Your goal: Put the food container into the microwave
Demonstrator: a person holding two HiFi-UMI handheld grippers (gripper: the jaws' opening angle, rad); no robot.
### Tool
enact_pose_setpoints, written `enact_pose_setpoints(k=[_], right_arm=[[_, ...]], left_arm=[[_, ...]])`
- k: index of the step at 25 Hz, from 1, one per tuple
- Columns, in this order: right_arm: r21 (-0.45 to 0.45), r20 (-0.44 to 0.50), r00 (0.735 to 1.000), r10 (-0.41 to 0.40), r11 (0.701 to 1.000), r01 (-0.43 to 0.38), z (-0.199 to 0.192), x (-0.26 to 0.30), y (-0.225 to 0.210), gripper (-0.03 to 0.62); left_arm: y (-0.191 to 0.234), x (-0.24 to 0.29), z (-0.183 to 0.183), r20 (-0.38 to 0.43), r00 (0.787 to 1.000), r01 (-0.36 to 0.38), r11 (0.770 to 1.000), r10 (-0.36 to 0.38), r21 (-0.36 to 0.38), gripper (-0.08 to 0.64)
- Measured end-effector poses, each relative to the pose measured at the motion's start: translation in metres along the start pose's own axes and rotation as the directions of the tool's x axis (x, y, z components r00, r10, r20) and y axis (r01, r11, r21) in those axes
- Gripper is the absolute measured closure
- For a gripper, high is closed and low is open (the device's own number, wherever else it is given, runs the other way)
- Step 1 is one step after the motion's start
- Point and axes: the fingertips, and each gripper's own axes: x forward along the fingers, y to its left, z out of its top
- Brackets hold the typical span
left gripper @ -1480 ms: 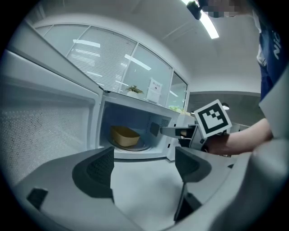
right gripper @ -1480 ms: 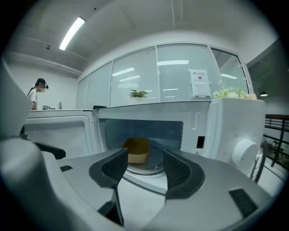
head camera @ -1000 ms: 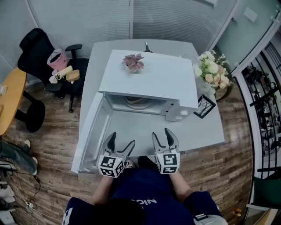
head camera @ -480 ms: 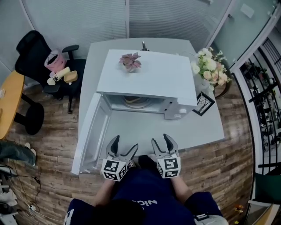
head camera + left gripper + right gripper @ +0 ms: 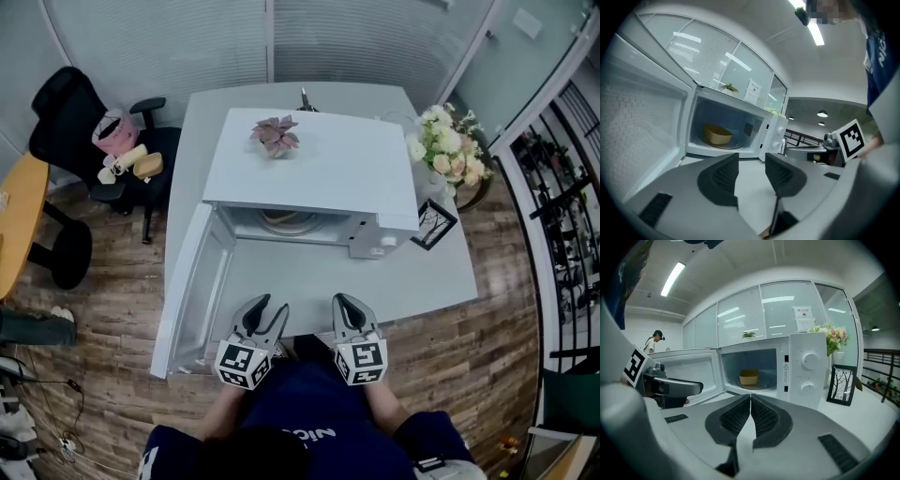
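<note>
From the head view we see the grey table (image 5: 422, 272) bearing the white microwave (image 5: 319, 164). Its door (image 5: 197, 281) is swung open to the left of our fingers (image 5: 249, 317), but the container cannot be made out there. Both gripper views look straight into the cavity, where the tan food container (image 5: 749, 377) sits on the turntable (image 5: 757, 385), well ahead of the fingers. Our left gripper (image 5: 751, 161) has just been closing and its jaws stand a narrow gap apart with nothing between them. Our right gripper (image 5: 750, 399) has just closed, pads together and empty.
</note>
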Motion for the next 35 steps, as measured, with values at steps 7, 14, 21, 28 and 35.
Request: enact_pose_setpoints(k=[7,14,21,28,35], right_arm=[[0.039,0.013,0.998,0.066,0.997,-0.066,0.003,0.001,0.005,0.581],[0.090,-0.001,0.998,0.069,0.994,-0.069,0.003,0.009,-0.003,0.583],[0.059,-0.035,0.998,0.056,0.997,-0.054,-0.001,0.016,-0.002,0.583],[0.036,-0.050,0.996,0.080,0.996,-0.078,-0.003,0.022,0.005,0.584],[0.027,-0.051,0.996,0.079,0.997,-0.078,-0.003,0.025,0.002,0.584]], left_arm=[[0.008,0.003,0.006,0.012,1.000,0.003,0.999,-0.003,-0.033,0.557],[0.006,0.009,0.009,-0.002,0.999,0.032,0.999,-0.032,0.004,0.558],[0.007,0.012,0.006,-0.027,0.999,0.047,0.999,-0.046,0.014,0.558],[0.013,0.009,0.005,-0.037,0.999,0.035,0.999,-0.035,0.011,0.557],[0.015,0.009,0.003,-0.045,0.999,0.030,0.999,-0.029,0.012,0.558]])
